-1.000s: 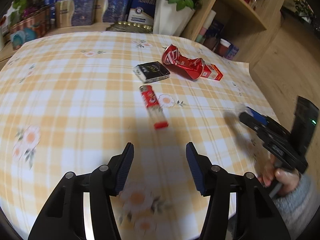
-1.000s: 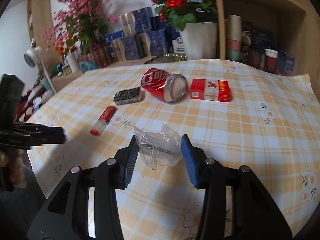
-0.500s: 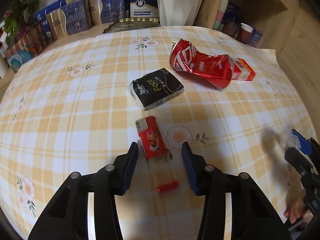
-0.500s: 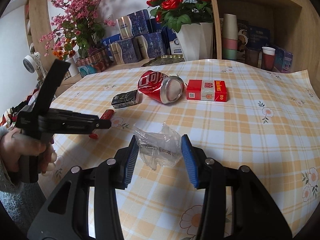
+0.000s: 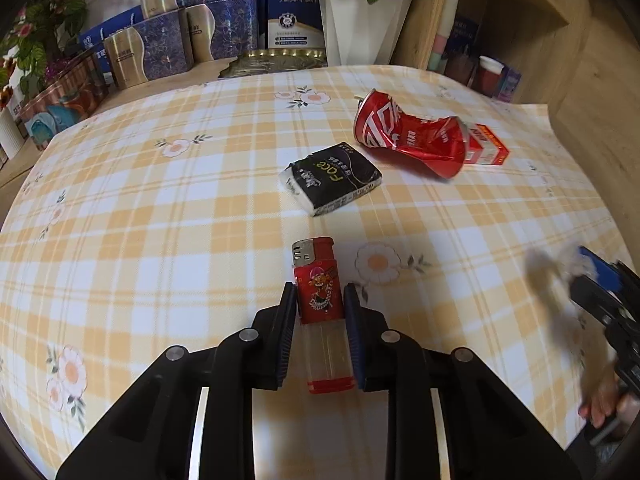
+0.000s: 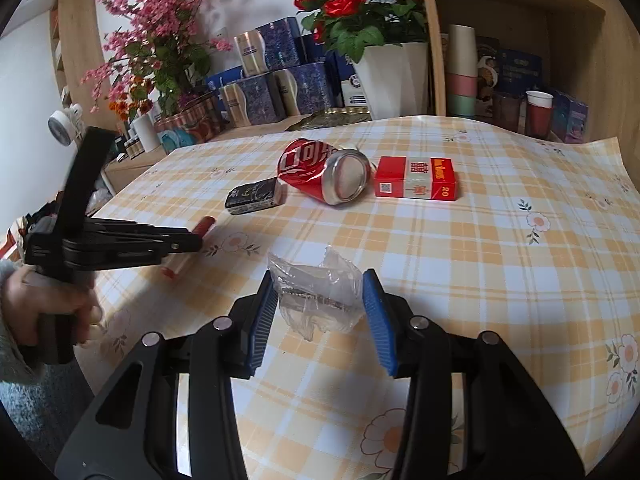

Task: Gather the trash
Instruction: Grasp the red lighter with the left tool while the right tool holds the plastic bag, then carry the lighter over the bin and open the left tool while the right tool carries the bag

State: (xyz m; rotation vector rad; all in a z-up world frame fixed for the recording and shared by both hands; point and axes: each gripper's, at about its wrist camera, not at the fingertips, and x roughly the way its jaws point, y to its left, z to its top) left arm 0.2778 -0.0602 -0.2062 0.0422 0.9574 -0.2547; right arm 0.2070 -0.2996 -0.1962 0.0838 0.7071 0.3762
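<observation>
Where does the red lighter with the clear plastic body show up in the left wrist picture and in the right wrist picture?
Left wrist view: the red lighter with the clear plastic body lies low in the middle, between the closing jaws of the left gripper.
Right wrist view: the lighter sits at the left, mostly hidden behind the left gripper, only its ends showing.
Shared landmark: the crushed red drink can, beyond the lighter in both.

Bare tablecloth (image 5: pixel 140 240) left; tissue pack (image 5: pixel 334 178), can (image 5: pixel 404 136) block ahead.
</observation>
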